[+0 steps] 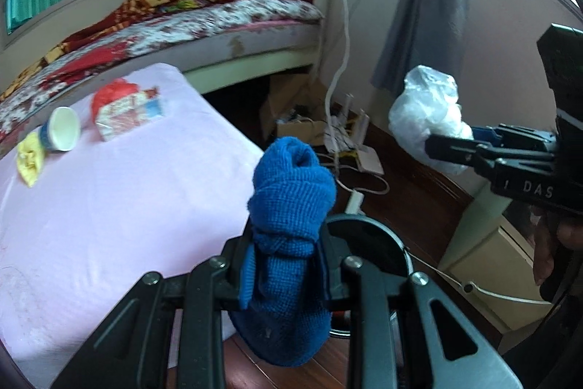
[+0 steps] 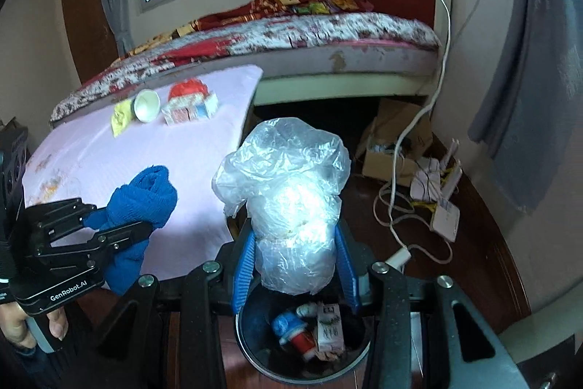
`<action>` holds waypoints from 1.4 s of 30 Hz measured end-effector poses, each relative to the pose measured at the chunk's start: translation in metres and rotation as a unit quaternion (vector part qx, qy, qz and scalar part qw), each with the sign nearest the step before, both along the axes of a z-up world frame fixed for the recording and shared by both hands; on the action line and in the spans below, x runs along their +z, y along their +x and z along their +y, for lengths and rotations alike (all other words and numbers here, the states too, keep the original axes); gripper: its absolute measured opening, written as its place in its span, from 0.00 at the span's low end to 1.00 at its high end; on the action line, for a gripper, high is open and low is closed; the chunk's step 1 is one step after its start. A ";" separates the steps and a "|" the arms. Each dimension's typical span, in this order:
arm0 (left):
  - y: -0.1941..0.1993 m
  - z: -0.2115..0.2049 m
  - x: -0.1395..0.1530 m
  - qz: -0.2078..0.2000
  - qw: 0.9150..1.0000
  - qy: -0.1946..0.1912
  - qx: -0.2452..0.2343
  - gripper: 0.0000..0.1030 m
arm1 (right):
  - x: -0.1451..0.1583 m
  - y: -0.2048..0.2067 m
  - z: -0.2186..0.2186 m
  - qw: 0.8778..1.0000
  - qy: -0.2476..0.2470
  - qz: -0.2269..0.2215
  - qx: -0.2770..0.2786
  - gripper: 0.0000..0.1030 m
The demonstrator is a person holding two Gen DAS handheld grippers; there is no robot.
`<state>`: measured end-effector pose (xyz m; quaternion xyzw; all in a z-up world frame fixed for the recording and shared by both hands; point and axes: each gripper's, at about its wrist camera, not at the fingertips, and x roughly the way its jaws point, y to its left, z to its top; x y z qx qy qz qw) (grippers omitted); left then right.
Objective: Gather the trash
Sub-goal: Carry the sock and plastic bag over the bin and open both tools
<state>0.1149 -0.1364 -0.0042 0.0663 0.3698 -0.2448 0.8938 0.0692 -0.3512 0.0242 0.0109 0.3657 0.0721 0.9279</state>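
From left wrist view: left tool (image 1: 288, 265) is clamped on a rolled blue cloth (image 1: 291, 206). Cloth long axis runs up and away from the camera, rolled end at top, lower end hanging below the fingers. Tool sits at the near right edge of the table (image 1: 120, 206), which has a pink cover. At the far left of the table lie a yellow crumpled wrapper (image 1: 31, 159), a paper cup (image 1: 62, 130) on its side w/ mouth toward camera, a carton pack (image 1: 127, 112) and a red bag (image 1: 113, 93) behind it. Mid and near table surface is bare. Bin rim (image 1: 368, 243) shows just behind the cloth, on the floor at the table's right. Right tool (image 1: 448, 144) enters from the right edge, gripping a clear plastic bag (image 1: 426, 112). Bed (image 1: 218, 20) stands beyond the table; cables and a cardboard box (image 1: 291, 119) clutter the floor near the wall.

Right wrist view: right tool (image 2: 295, 257) w/ blue fingers (image 2: 242, 265) is closed on the plastic bag (image 2: 288, 192); bag stands upright, long axis vertical, bulging above the fingers. Bin (image 2: 255, 352) sits directly below, mouth open, holding a small carton and a red-and-blue item. Left tool (image 2: 120, 217) w/ cloth (image 2: 142, 199) is at left, over the near table edge, apart from the bag. Cup (image 2: 147, 104), wrapper (image 2: 122, 117), carton pack (image 2: 189, 110) group at the far table (image 2: 109, 148) end. White cable (image 2: 419, 119) hangs at right down to the floor.
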 end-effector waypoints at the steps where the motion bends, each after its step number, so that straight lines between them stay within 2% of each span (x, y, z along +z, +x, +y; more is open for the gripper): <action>1: -0.002 -0.005 -0.003 0.003 1.000 0.002 -0.006 0.27 | -0.005 -0.003 -0.005 1.000 -0.001 0.005 -0.001 0.42; 11: -0.015 -0.044 -0.033 0.039 0.998 0.015 -0.045 0.27 | -0.043 -0.019 -0.036 0.999 -0.013 0.048 -0.015 0.42; 21: -0.018 -0.059 -0.066 0.086 0.995 0.020 -0.056 0.27 | -0.081 -0.016 -0.040 0.995 -0.030 0.096 -0.006 0.42; 29: -0.008 -0.066 -0.102 0.138 0.988 0.024 -0.068 0.28 | -0.126 -0.007 -0.039 0.988 -0.037 0.152 0.013 0.42; 37: 0.000 -0.074 -0.123 0.166 0.983 0.031 -0.072 0.29 | -0.167 0.007 -0.026 0.977 -0.064 0.199 0.047 0.43; 38: 0.001 -0.074 -0.124 0.168 0.983 0.029 -0.073 0.31 | -0.170 0.008 -0.026 0.976 -0.065 0.202 0.049 0.43; 39: 0.002 -0.075 -0.125 0.170 0.982 0.026 -0.075 0.39 | -0.171 0.010 -0.025 0.975 -0.066 0.204 0.051 0.43; 40: 0.005 -0.072 -0.124 0.170 0.983 0.021 -0.072 0.46 | -0.175 0.012 -0.024 0.974 -0.069 0.209 0.054 0.47; 41: 0.007 -0.070 -0.126 0.172 0.983 0.021 -0.060 0.71 | -0.180 0.015 -0.024 0.972 -0.077 0.216 0.054 0.56; 42: 0.008 -0.067 -0.128 0.171 0.984 0.019 -0.051 0.90 | -0.186 0.016 -0.022 0.968 -0.094 0.226 0.048 0.86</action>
